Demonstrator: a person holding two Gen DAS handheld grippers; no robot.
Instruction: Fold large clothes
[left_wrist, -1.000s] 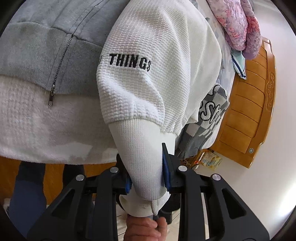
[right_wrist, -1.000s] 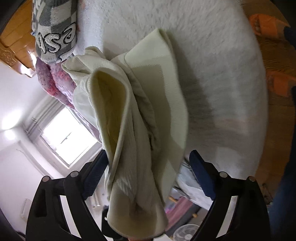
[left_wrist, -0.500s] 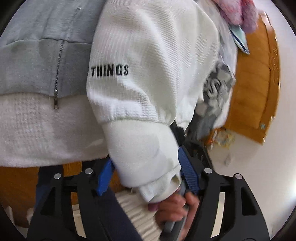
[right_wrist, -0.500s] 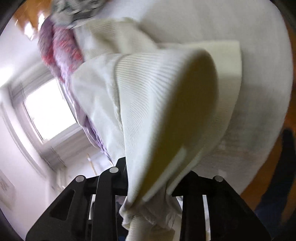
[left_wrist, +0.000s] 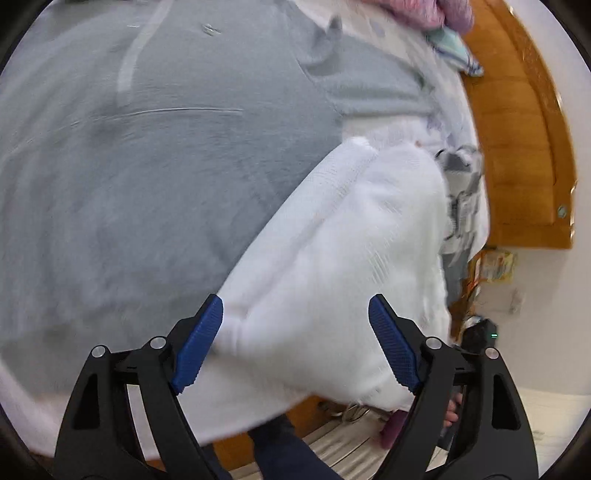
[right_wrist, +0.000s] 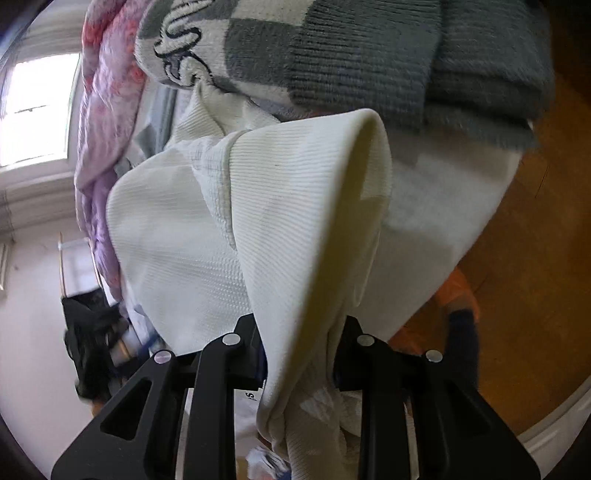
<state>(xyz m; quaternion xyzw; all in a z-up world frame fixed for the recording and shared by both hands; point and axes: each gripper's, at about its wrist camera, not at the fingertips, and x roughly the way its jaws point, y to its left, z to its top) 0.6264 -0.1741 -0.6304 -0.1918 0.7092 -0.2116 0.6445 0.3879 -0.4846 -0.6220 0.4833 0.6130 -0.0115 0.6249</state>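
Gaping wide after just opening, the left claw (left_wrist: 295, 339) has its blue pads (left_wrist: 197, 343) clear on either side of the white sweater (left_wrist: 343, 258), which lies over a grey zip garment (left_wrist: 166, 166) on the bed, with the wooden bed frame (left_wrist: 517, 147) at the right. Having just closed, the right claw (right_wrist: 301, 343) is clenched on a ribbed fold of the same white sweater (right_wrist: 295, 221), bunched between its black fingers (right_wrist: 243, 332), below a grey checked knit (right_wrist: 351, 48) and beside a pink floral fabric (right_wrist: 107, 110).
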